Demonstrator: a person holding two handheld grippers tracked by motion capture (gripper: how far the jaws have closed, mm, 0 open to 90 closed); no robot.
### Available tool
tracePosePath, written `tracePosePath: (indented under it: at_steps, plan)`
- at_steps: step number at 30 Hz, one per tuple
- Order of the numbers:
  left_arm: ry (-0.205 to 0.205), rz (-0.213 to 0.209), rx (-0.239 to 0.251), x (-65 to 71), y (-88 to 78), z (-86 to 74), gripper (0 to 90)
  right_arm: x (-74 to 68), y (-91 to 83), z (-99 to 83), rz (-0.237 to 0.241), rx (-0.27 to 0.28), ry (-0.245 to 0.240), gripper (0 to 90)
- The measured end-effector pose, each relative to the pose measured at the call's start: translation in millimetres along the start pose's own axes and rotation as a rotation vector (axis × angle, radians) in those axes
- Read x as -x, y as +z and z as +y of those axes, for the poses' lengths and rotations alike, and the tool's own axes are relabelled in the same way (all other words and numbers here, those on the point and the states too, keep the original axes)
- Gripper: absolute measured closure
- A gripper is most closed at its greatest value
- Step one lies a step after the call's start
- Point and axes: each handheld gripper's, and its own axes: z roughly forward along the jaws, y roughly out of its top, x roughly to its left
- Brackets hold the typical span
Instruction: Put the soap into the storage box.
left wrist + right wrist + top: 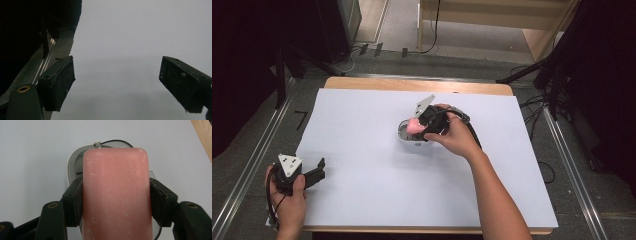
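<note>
A pink bar of soap point(116, 195) is clamped between the two black jaws of my right gripper point(115, 200), which is shut on its long sides. Under it lies a white soap dish point(75, 162) with a thin wire at its far end. In the high view the right gripper point(424, 127) holds the pink soap point(414, 125) just over the white dish point(404, 135) near the middle of the table. My left gripper point(319, 167) rests at the front left corner, jaws wide apart. Between its pads point(60, 85) I see nothing but the white sheet.
A white sheet point(362, 175) covers most of the wooden table point(412, 85). Metal rails point(252, 165) run along both sides of the table. Dark stands and cables stand beyond the left and right edges.
</note>
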Motion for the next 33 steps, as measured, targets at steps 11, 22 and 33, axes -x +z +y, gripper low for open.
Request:
tracePosePath:
  at_steps: [11,22,33]
  plan:
    - [0.000,0.000,0.002,-0.1,0.2,-0.1,13.9,2.3,5.4,2.2,0.008,-0.010,-0.013,38.3]
    - [0.000,-0.001,-0.005,0.0,0.2,0.2,13.9,4.7,-3.3,2.3,0.019,0.037,0.067,38.8]
    - [-0.004,0.001,-0.005,-0.2,0.3,0.2,13.9,6.9,-21.5,-15.9,-0.017,0.106,0.204,36.9]
